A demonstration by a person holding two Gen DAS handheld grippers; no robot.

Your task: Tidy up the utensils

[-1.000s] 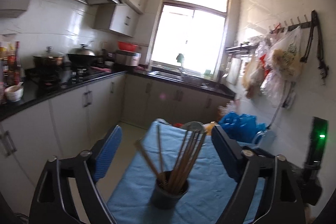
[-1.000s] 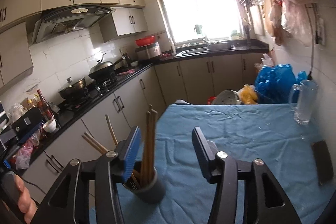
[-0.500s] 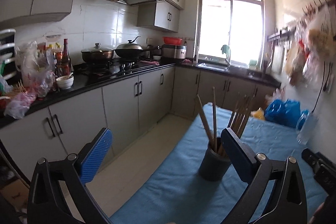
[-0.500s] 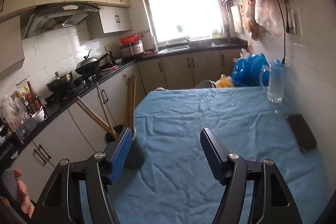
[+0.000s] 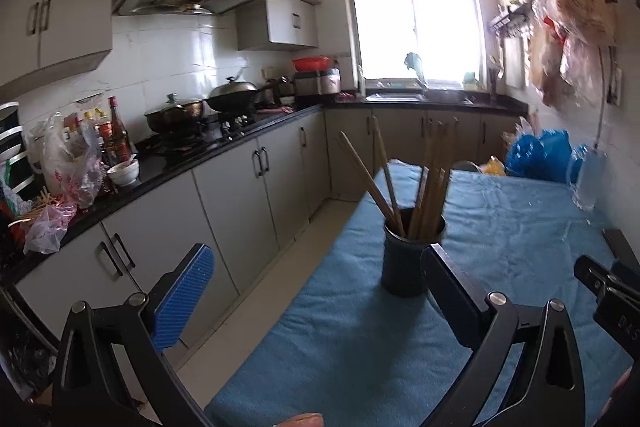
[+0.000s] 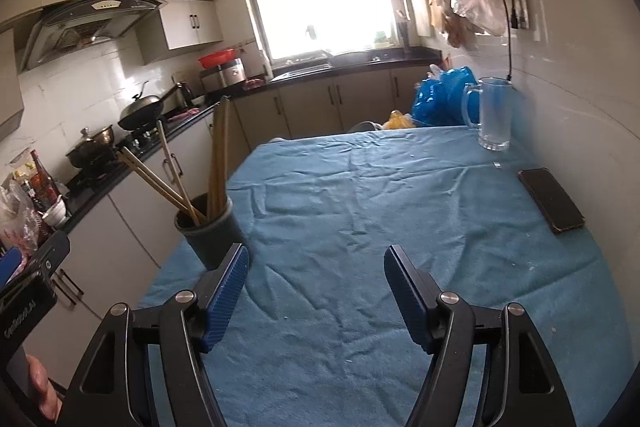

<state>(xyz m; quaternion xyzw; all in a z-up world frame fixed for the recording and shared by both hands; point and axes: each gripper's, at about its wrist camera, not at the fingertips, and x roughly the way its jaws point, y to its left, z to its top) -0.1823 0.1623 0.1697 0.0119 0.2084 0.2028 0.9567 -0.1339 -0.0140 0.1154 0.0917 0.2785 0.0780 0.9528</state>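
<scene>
In a kitchen, on the blue-clothed desk (image 6: 360, 211), light stiff chopsticks (image 5: 430, 183) lean loosely in a dark cup (image 5: 408, 259) – take the cup low. The left gripper (image 5: 316, 291) has its fingers released and empty; those of the right gripper (image 6: 316, 287) have just been opening – empty too.

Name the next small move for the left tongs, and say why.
Probably swing the left tongs right to straddle the dark round cup of wooden chopsticks; they stand open and empty, with the cup upright behind the right finger on the blue cloth.

Right finger of the left gripper (image 5: 316, 277) covers the lower right of the dark cup (image 5: 404, 259) (chopstick bottoms hidden inside). Counter bottles (image 5: 108, 131), mid-left, have unreadable labels.
</scene>
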